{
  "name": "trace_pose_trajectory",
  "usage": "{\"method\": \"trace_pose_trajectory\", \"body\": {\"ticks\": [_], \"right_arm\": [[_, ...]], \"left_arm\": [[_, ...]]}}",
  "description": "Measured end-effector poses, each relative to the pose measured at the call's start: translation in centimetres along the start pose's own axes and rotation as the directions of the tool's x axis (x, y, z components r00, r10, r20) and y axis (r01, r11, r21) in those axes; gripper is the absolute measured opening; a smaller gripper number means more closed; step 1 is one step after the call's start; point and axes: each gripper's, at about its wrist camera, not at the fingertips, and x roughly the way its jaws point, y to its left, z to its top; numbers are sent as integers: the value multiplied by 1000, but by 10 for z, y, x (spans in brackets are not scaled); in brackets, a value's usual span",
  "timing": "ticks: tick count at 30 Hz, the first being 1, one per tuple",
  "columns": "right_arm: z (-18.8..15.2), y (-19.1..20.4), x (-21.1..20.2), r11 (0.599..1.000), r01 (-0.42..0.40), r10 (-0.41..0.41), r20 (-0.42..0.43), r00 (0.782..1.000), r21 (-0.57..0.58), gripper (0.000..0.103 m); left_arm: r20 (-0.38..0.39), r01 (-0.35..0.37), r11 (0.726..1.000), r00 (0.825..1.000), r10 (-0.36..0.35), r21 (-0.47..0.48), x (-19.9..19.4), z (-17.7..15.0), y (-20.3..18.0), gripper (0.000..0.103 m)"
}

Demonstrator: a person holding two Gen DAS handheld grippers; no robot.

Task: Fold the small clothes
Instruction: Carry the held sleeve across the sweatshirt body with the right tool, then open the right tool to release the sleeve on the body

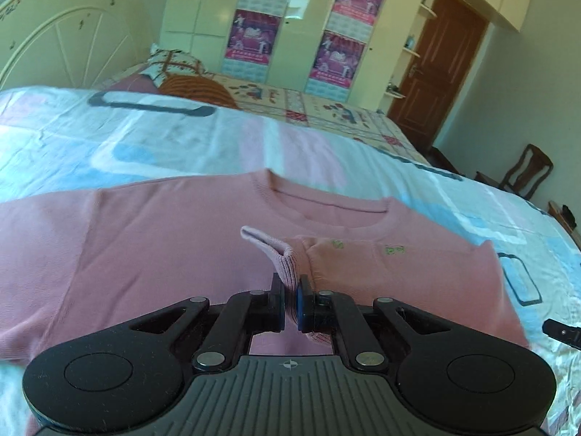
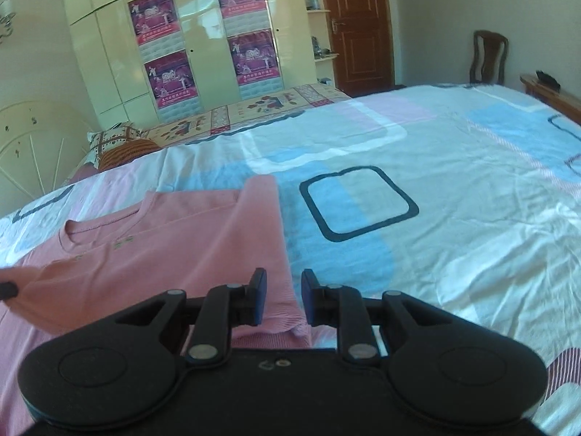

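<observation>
A pink sweater (image 1: 145, 239) lies flat on the bed, its round collar (image 1: 326, 210) on the far side. My left gripper (image 1: 290, 299) is shut on the ribbed cuff (image 1: 283, 258) of a sleeve folded across the chest. In the right wrist view the sweater (image 2: 163, 254) fills the left half. My right gripper (image 2: 284, 299) is open, its jaws a small gap apart over the sweater's right edge near the hem (image 2: 276, 330), holding nothing. The left gripper's fingertip (image 2: 7, 287) shows at the far left there.
The bed has a blue, pink and white patterned cover (image 2: 435, 200). A pillow (image 1: 174, 61) and headboard (image 1: 65, 36) lie at the far left. A wardrobe with posters (image 1: 297, 25), a brown door (image 1: 443, 65) and a wooden chair (image 1: 526, 170) stand beyond the bed.
</observation>
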Motion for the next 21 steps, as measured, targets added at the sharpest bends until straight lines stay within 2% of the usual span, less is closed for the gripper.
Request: {"method": "trace_pose_trajectory", "body": {"ticks": [5,8,10,11,12,13,16,17,19,20,21], "right_arm": [[-4,5,6,1000,-8,8,-21,1000,-9,21],[-9,11,16,999,-8,5,-67,998,-47,21],[-14,13,23,998,15,-22,-106,994,-65,20],[-14,12,23,998,13,-19,-101,995,-61,20],[-13,12,22,998,9,-15,-92,996,-59,20],[-12,11,20,998,8,-13,-79,997,-62,20],[-5,13,22,997,8,-12,-53,999,-83,21],[-2,14,25,996,3,-7,-48,999,-84,20],[5,16,32,996,-4,1,-38,999,-87,21],[8,17,36,996,-7,4,-29,1000,-90,20],[12,19,40,996,-12,10,-25,1000,-93,20]], "left_arm": [[-36,-3,1000,999,3,0,9,-15,11,5],[-59,-21,1000,998,22,14,18,-23,10,5],[-66,-31,1000,997,32,3,24,-25,13,29],[-50,-56,998,997,56,-1,23,-24,15,64],[-18,-73,997,997,73,-9,22,-23,17,90],[10,-78,997,997,78,-20,21,-21,20,92],[12,-34,999,999,34,-39,31,-10,27,92],[7,-27,999,1000,28,-33,38,-6,28,88],[-32,-24,1000,999,23,-19,55,0,28,70],[-51,-24,999,998,23,-21,63,1,27,56],[-42,-25,1000,999,25,-12,67,2,26,39]]}}
